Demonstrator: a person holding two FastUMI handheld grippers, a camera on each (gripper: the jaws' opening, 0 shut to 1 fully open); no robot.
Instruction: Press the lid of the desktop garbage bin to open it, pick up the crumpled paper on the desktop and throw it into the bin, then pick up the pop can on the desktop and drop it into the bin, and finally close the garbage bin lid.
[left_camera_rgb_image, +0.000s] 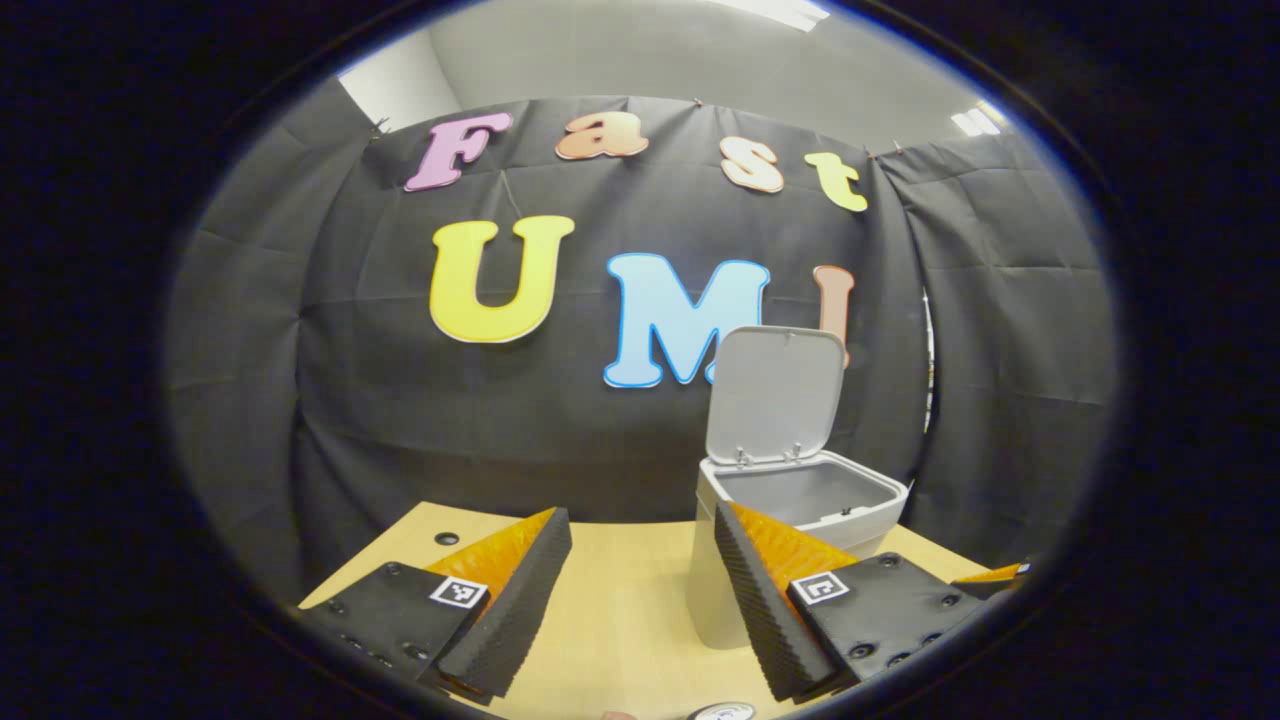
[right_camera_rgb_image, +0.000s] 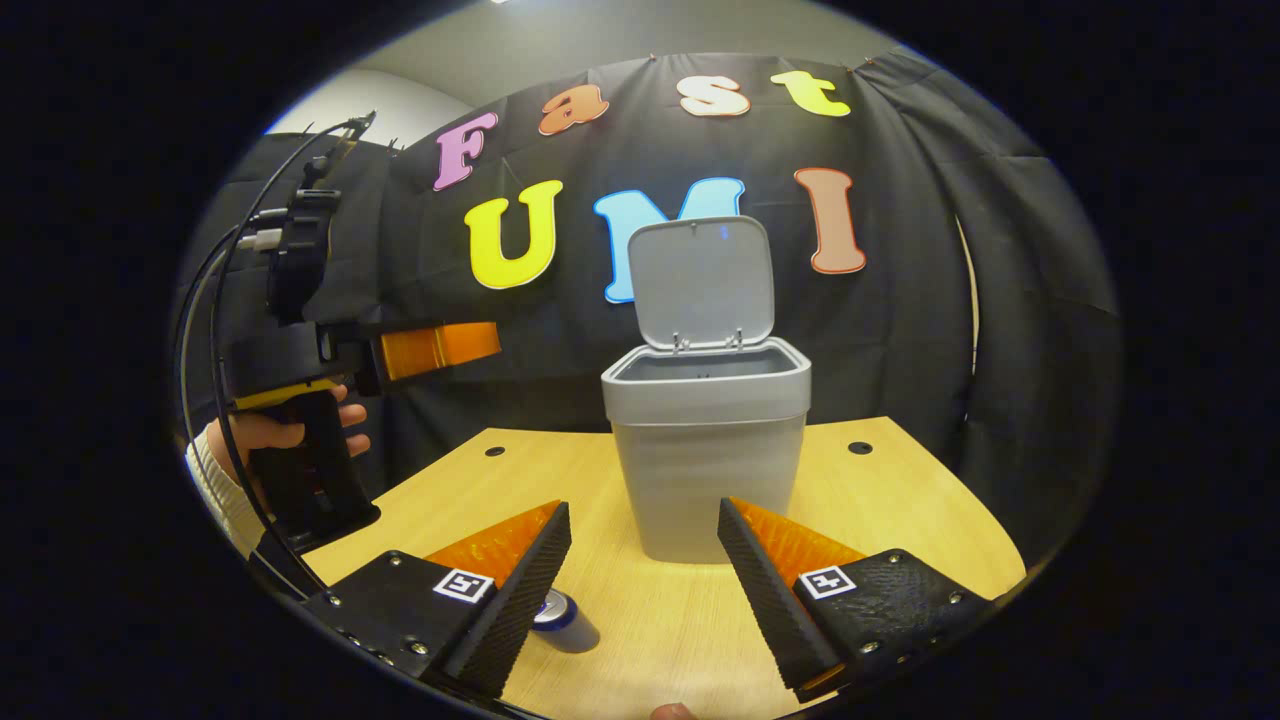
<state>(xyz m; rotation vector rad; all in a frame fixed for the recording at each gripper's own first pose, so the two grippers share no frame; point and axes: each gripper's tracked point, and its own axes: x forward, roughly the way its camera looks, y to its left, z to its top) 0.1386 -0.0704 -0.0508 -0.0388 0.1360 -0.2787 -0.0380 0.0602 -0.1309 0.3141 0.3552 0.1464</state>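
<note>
Open bin (right_camera_rgb_image: 707, 470) (can (right_camera_rgb_image: 560, 612) nearby)

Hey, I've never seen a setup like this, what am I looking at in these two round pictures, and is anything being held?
There is no robot here: a person holds a two-finger gripper in each hand. Each picture comes from a camera riding on one gripper, looking forward along its own two fingers.

In the left gripper view, the left gripper has its jaws spread wide with nothing between them. In the right gripper view, the right gripper is also open and holds nothing; farther off, a hand grips the other gripper's handle.

On the wooden table stands a grey bin with its lid raised. A pop can lies near the right gripper's fingers.
</note>
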